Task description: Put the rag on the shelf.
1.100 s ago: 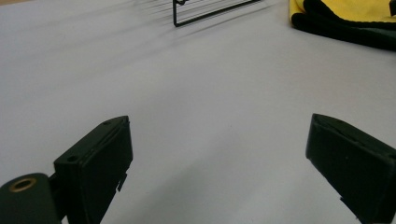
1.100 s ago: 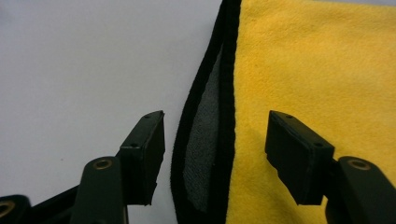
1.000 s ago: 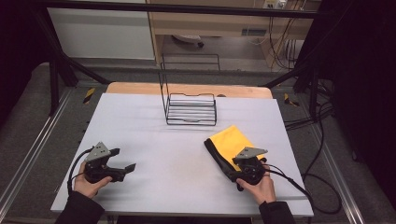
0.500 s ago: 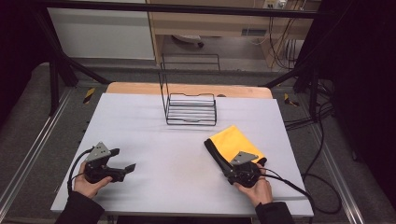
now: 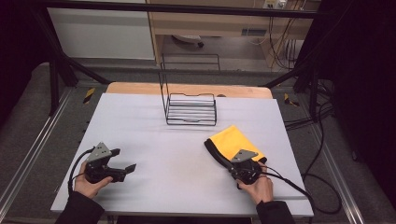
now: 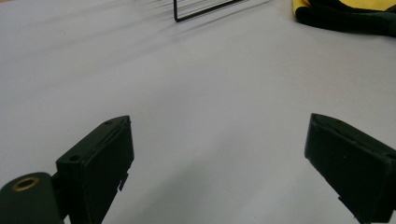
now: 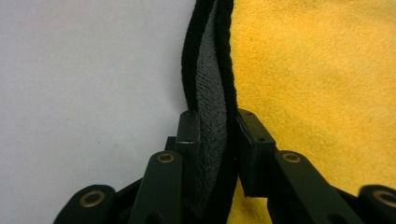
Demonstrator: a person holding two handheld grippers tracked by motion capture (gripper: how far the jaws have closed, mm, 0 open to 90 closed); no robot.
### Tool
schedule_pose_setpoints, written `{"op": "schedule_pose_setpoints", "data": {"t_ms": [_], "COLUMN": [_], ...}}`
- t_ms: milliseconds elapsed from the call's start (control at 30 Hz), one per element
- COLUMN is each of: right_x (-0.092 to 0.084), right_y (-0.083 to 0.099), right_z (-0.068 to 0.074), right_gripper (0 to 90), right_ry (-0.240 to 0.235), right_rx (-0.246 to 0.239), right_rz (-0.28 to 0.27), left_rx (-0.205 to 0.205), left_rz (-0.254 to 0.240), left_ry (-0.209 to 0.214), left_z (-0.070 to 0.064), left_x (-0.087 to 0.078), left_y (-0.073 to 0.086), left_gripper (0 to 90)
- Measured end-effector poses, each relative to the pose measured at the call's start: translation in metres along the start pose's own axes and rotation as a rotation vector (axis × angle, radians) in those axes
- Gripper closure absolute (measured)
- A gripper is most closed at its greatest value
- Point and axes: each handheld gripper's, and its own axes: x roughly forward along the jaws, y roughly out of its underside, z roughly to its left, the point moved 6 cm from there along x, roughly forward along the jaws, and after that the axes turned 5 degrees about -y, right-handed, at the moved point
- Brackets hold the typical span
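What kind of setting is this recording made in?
Probably a lab recording bench: a white-topped table inside a metal frame, cables trailing on the floor, and a wire rack.

A folded square of fluffy yellow microfibre cloth with a thick black-and-grey edge (image 5: 235, 142) lies flat on the table just ahead of the right gripper (image 5: 233, 163). In the right gripper view, its dark edge (image 7: 211, 112) stands upright, pinched between that gripper's two pads.

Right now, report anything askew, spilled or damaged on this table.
Nothing stands out. The yellow cloth lies folded, its black edge pinched by the right gripper; the wire rack stands upright.
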Motion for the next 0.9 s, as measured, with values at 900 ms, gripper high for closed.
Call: {"op": "schedule_pose_setpoints", "data": {"t_ms": [900], "right_x": [-0.012], "right_y": [-0.041], "right_z": [0.026], "right_gripper": [77.8], "right_ry": [-0.190], "right_rx": [0.225], "right_rz": [-0.161], "left_rx": [0.002], "left_rz": [0.003], "left_ry": [-0.007], "left_z": [0.001], "left_x": [0.000], "left_y": [0.000], "left_gripper": [8.4]}}
